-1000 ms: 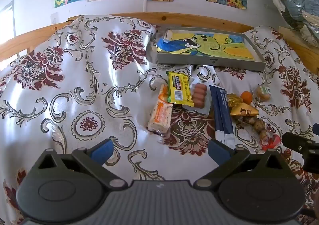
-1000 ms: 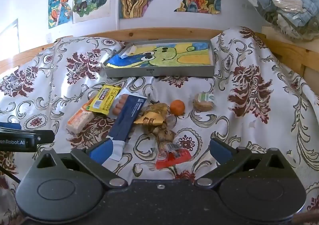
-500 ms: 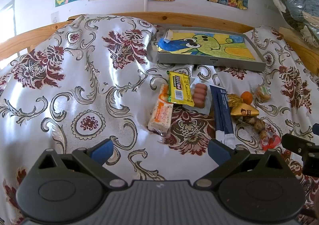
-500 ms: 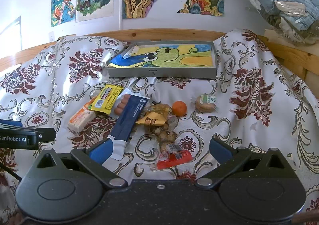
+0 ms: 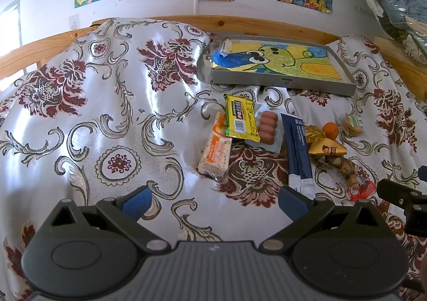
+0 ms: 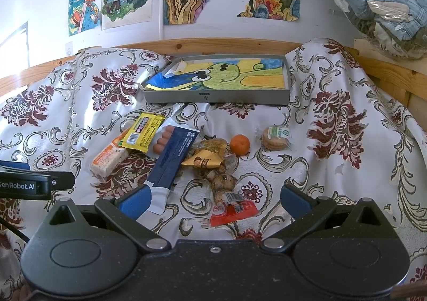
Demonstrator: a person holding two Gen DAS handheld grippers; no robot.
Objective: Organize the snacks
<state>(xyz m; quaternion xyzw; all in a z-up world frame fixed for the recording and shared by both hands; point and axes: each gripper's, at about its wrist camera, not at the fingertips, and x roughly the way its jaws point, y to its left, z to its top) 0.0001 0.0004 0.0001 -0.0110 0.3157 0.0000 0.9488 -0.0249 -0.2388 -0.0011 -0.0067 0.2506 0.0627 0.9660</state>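
- My left tongs (image 5: 213,198) and right tongs (image 6: 213,198) are wide and hold nothing.
- Snacks lie near the tray (image 6: 216,96), ready to go in.

Glossy satin cloth (image 5: 112,103) covers the bed ahead of the tongs. Beyond it, a matt grey tray (image 6: 213,94) holds crayoned paper; wrappers (image 6: 144,131) look shiny plastic

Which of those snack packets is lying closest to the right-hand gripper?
The red packet. It lies between the open fingers of the right gripper, nearer than the long dark blue packet, whose white end reaches only the left finger.
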